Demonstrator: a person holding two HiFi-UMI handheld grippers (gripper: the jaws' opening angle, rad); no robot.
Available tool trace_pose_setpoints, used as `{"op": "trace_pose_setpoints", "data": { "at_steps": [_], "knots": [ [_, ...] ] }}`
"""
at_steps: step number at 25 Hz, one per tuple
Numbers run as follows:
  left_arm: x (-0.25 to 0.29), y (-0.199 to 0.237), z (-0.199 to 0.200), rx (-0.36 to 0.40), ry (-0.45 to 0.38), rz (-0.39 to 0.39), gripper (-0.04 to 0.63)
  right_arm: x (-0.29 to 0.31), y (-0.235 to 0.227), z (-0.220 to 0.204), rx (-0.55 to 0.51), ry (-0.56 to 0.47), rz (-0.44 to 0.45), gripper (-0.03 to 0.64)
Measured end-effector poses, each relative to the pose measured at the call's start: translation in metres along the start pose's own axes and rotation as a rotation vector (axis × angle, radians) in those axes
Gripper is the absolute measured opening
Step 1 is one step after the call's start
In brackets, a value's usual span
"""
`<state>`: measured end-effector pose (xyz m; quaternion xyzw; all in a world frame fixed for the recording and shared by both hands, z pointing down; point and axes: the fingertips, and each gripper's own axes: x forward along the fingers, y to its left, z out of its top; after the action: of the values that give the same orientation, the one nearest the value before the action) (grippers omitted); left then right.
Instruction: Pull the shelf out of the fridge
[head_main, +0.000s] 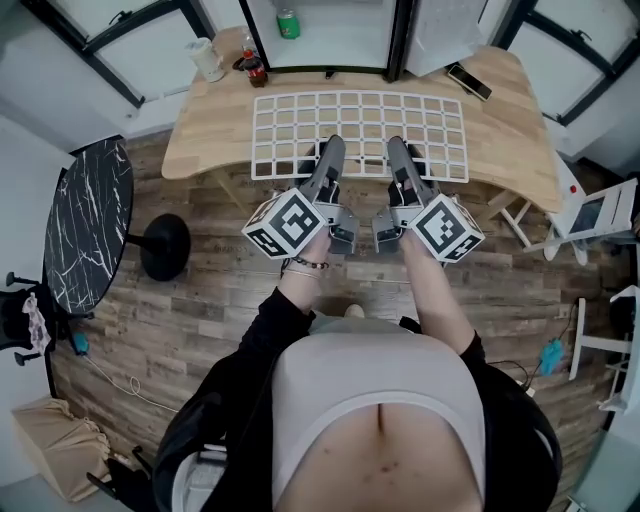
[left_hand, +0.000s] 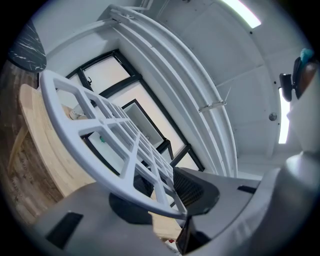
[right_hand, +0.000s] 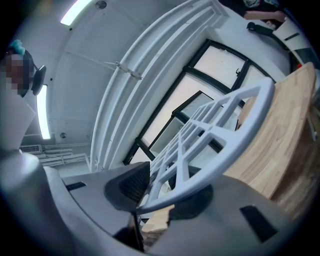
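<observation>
Over the table (head_main: 520, 130), left gripper (head_main: 330, 152) and right gripper (head_main: 398, 152) clamp the shelf (head_main: 360, 118) edge.

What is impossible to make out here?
Inside of the fridge: head view, cut off by the top edge above the green can.
Near rim of the shelf: head view, covered by the left gripper and right gripper.
Label on the bottle: head view, too small.

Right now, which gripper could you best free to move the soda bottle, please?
Left gripper, probably: the soda bottle stands off the shelf's far left corner; the right gripper, also gripping the shelf, is farther.
</observation>
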<state>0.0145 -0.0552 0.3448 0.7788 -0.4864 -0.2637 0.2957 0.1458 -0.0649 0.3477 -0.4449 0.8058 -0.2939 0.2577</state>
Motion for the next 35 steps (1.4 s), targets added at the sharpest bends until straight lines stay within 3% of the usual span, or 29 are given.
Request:
{"op": "trace_pose_setpoints", "data": {
  "at_steps": [8, 16, 24, 35],
  "knots": [
    [-0.025, -0.009, -0.002, -0.014, 0.028, -0.027, 0.126, -0.024, 0.019, -0.008, 0.015, -0.021, -0.013, 0.129],
    [-0.102, -0.008, 0.008, -0.007, 0.048, -0.034, 0.126, -0.070, 0.064, -0.056, 0.027, -0.036, -0.043, 0.129],
    [-0.177, -0.019, -0.006, -0.020, 0.081, -0.039, 0.126, -0.133, 0.100, -0.090, 0.030, -0.048, -0.065, 0.129],
    [-0.245, -0.041, -0.005, -0.030, 0.062, -0.045, 0.125, -0.186, 0.140, -0.109, -0.006, -0.048, -0.061, 0.130]
  ]
}}
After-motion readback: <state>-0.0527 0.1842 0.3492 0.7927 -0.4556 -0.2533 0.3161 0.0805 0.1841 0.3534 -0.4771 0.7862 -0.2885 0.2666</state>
